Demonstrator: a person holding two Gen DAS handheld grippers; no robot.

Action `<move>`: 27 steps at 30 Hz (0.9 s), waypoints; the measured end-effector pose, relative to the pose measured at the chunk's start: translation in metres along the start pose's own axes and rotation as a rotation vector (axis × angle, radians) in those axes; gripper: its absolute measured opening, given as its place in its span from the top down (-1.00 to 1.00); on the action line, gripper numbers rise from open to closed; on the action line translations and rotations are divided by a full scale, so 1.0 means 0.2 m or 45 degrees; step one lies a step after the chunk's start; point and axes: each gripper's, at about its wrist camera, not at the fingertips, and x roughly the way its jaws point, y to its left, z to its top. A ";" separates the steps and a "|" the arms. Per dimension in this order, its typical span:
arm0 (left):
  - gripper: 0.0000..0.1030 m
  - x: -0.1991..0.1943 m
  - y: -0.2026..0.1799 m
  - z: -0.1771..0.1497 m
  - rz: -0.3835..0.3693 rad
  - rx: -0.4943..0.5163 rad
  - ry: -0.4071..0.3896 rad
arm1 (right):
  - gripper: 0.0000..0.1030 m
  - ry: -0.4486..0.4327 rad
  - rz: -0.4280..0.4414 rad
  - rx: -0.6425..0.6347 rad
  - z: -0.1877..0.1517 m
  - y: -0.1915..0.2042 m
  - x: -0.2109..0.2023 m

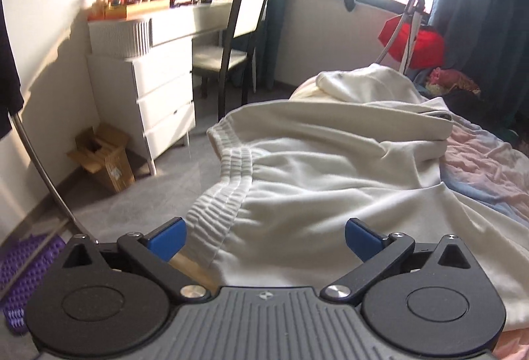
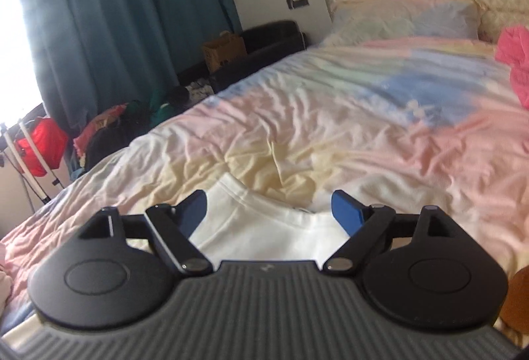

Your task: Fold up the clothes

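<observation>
A white sweatshirt (image 1: 330, 168) lies crumpled at the edge of the bed, its ribbed hem (image 1: 228, 181) hanging toward the floor side. My left gripper (image 1: 264, 239) hovers open just over the hem end, with nothing between its blue pads (image 1: 167, 239). In the right wrist view, another part of the white garment (image 2: 264, 227), with a stitched seam, lies on the pastel bedspread (image 2: 347, 115). My right gripper (image 2: 269, 211) stands open right above that white cloth, with its pads (image 2: 345, 213) spread to either side.
A white dresser (image 1: 158, 85) and a dark chair (image 1: 238, 39) stand across the grey floor on the left. A cardboard box (image 1: 102, 158) sits by the dresser. A red bag (image 1: 413, 42) hangs by the window. A pink garment (image 2: 515, 62) lies near the pillow (image 2: 403, 13).
</observation>
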 end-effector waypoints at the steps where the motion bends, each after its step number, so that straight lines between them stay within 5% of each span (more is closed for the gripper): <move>1: -1.00 -0.03 -0.04 0.01 -0.006 0.019 -0.033 | -0.63 -0.014 0.039 -0.025 0.01 0.04 -0.04; 13: -0.99 -0.24 -0.80 -0.02 -0.263 0.263 -0.422 | -0.61 -0.134 0.663 -0.421 -0.14 0.62 -0.66; 18: -0.99 -0.12 -1.01 -0.21 -0.348 0.386 -0.508 | -0.61 -0.086 0.863 -0.356 -0.29 0.69 -0.75; 22: -0.99 0.00 -1.11 -0.38 -0.357 0.462 -0.482 | -0.61 -0.094 0.897 -0.544 -0.47 0.77 -0.81; 27: -0.99 0.19 -1.21 -0.35 -0.395 0.524 -0.393 | -0.60 -0.081 0.856 -0.533 -0.48 0.82 -0.83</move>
